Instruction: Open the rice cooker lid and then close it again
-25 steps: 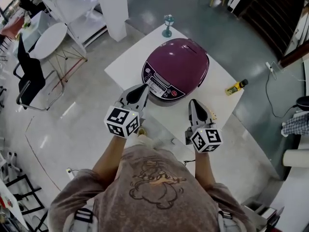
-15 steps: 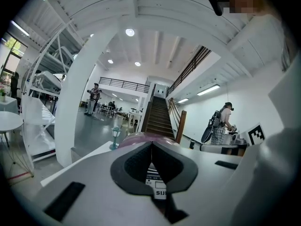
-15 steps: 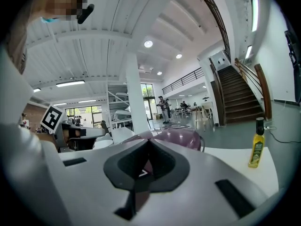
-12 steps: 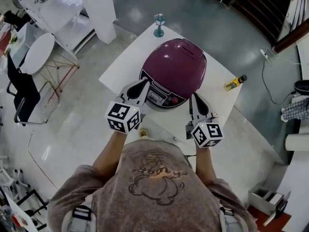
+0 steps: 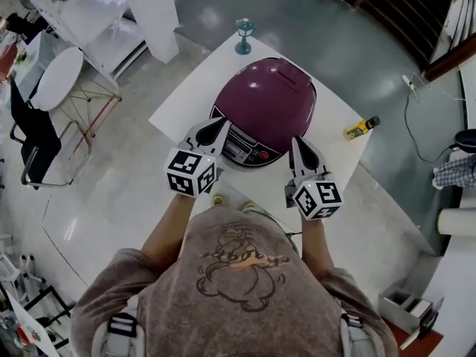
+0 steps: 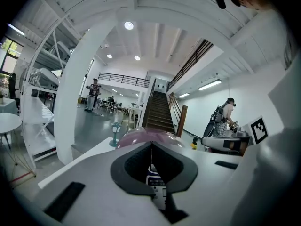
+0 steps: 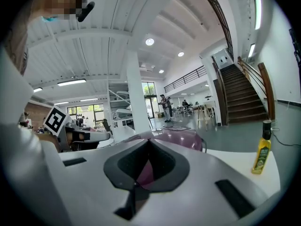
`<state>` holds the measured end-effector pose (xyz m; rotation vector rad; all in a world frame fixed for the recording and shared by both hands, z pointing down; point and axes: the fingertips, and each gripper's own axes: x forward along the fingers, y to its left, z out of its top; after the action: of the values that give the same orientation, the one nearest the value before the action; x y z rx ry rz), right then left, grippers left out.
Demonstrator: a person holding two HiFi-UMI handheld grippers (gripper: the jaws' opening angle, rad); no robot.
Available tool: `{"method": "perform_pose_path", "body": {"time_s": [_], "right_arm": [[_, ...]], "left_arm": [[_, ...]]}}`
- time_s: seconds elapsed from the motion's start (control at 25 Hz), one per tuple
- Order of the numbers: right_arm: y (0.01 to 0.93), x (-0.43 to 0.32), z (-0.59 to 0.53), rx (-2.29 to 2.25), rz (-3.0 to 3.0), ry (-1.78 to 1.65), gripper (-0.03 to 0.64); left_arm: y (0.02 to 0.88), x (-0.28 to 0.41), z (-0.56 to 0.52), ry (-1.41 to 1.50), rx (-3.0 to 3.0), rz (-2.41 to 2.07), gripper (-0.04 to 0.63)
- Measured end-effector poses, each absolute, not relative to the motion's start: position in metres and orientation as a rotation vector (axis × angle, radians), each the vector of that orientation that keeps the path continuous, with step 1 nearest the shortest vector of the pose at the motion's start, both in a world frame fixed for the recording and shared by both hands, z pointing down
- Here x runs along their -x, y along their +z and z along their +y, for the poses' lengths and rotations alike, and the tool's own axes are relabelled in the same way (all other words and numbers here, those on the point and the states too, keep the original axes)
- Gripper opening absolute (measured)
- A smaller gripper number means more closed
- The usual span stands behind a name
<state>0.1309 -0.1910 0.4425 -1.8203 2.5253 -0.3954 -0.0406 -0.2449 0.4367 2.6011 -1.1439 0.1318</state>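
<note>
Your left gripper (image 5: 216, 128) has its jaws pressed together on nothing; in the left gripper view the tips meet in a tight seam, and the hollow behind them frames the control panel (image 6: 156, 186) of the purple rice cooker (image 5: 271, 99). Your right gripper (image 5: 299, 144) is the same, its jaws closed and empty, with the cooker's purple side filling its hollow in the right gripper view.

The rice cooker sits on the white table (image 5: 186, 95) with its lid down, the control panel facing you. Your left gripper points at the cooker's front left, just beside the panel, and your right one at its front right; whether either touches the shell you cannot tell. A yellow bottle (image 5: 362, 128) lies near the table's right corner, well apart from the cooker, and a small teal lantern (image 5: 242, 36) stands at the far corner
</note>
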Motion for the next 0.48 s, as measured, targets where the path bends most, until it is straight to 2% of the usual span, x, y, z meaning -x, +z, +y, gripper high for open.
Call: {"method": "perform_pose_path", "body": {"time_s": [0.48], "right_arm": [[0.449, -0.140, -0.204, 1.748, 2.597, -0.395, 0.003]], "left_arm": [[0.456, 0.026, -0.241, 0.239, -2.579, -1.129, 0.021]]}}
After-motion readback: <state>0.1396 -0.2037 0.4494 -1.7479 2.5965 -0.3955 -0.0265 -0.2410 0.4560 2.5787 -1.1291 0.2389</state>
